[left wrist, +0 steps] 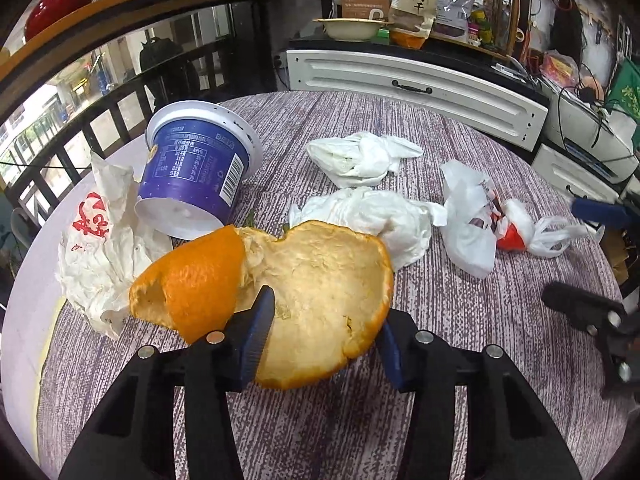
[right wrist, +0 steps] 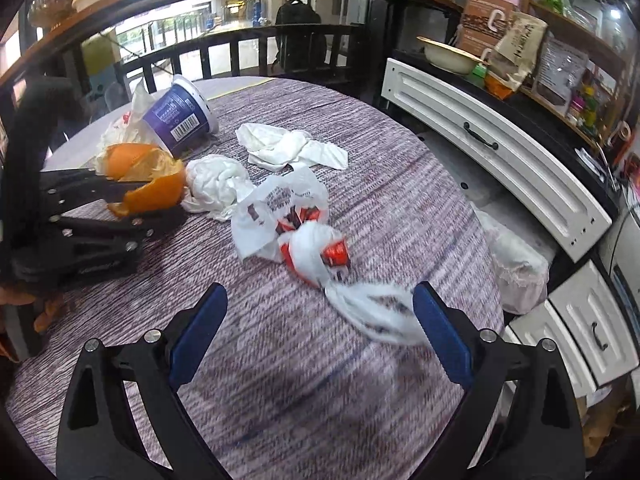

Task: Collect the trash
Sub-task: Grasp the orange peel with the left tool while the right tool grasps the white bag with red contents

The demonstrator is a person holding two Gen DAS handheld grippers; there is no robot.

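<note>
My left gripper is shut on a large orange peel, held just above the table; it also shows in the right wrist view. Behind it lie a tipped blue tub, a printed paper wrapper, two crumpled white tissues and a white plastic bag with red packaging. My right gripper is open, and the twisted end of the plastic bag lies between its fingers, next to the right one.
The round table has a purple striped cloth. White drawer cabinets stand close on the right, with a white-lined bin below the table edge. Shelves with boxes and a bowl are behind. A black railing runs at the left.
</note>
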